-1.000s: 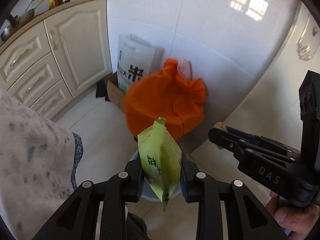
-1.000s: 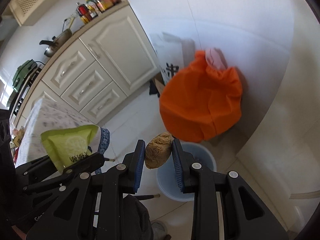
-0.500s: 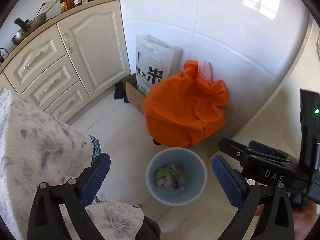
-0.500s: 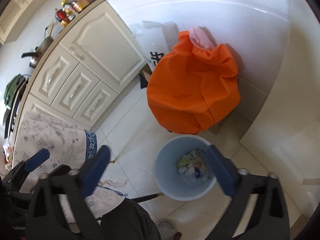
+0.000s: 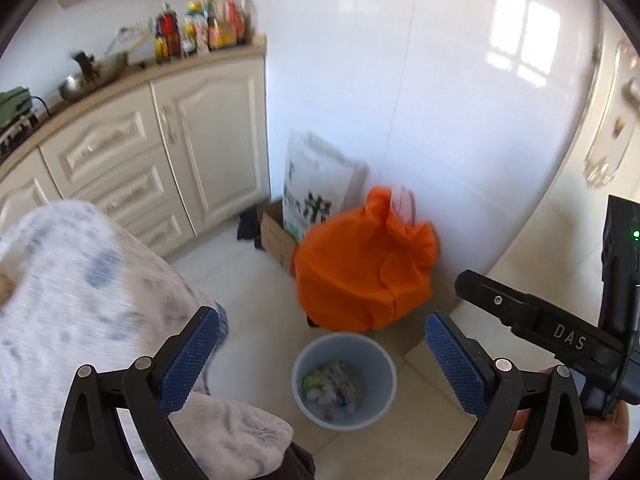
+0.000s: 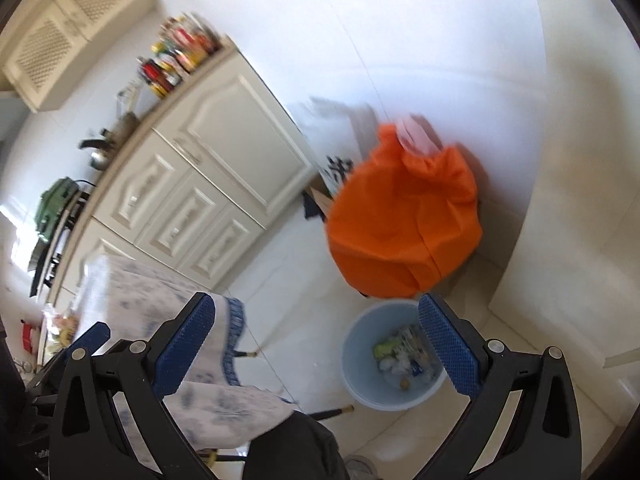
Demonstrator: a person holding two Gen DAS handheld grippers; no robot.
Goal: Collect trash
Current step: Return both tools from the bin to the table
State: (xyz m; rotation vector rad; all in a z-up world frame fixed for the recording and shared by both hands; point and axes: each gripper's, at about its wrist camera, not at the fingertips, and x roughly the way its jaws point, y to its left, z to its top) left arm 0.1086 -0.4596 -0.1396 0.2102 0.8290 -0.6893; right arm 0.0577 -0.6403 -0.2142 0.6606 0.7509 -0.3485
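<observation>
A pale blue trash bin [image 5: 378,364] stands on the floor below both grippers, with trash in it, including a green packet [image 5: 312,380] and white scraps. It also shows in the right wrist view [image 6: 360,360]. My left gripper [image 5: 320,356] is wide open and empty, high above the bin. My right gripper [image 6: 316,344] is wide open and empty too, its right finger over the bin's rim. In the left wrist view the right gripper's body [image 5: 560,332] shows at the right.
An orange bag [image 5: 364,276] sits behind the bin against the white tiled wall, with a white sack [image 5: 316,184] and a cardboard box [image 5: 276,236] beside it. Cream cabinets [image 5: 160,152] stand at left. A table with a blue-patterned cloth [image 5: 80,300] is at lower left.
A second ago my left gripper held a green packet and my right a brown lump. Both opened and the items dropped into the bin. Both grippers have since risen and tilted up.
</observation>
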